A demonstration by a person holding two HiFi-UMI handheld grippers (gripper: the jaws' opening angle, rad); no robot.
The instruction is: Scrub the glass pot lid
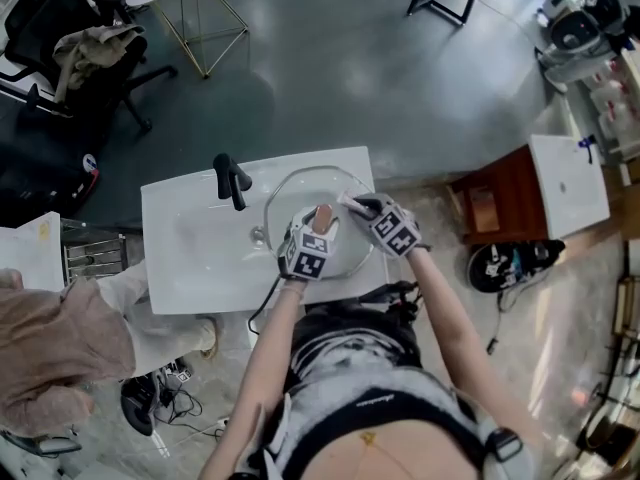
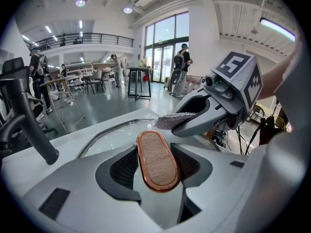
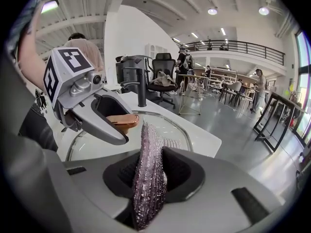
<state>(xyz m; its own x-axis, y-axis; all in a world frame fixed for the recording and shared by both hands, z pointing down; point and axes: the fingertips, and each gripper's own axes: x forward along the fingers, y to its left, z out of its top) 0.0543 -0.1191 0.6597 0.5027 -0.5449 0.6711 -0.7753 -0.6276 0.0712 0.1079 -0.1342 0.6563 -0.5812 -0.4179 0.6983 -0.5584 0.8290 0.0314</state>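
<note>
Left tool: we have it closed on the lid's handle. The oval, copper-rimmed top stands up between the two black pads, one pad against each long side.
Right tool: we keep it clamped on a silvery scouring pad. The pad stands on edge between the jaws, and its free end sticks out past the fingertips.
Glass pot lid: it sits over the basin in the right half of the white table, handle upward, directly in front of us. We cannot tell whether its rim rests on the basin.
Both tools: the right tool comes in from our right, its tip just beside the left tool's tip. Both are above the near part of the lid.
Pad and glass: the pad's free end hangs over the lid, close to the handle. We cannot tell whether it touches the glass.
Faucet: black, standing at the table's far edge, left of the lid and apart from both tools.
Around us: a grey floor, with a black office chair well off to the far left.
</note>
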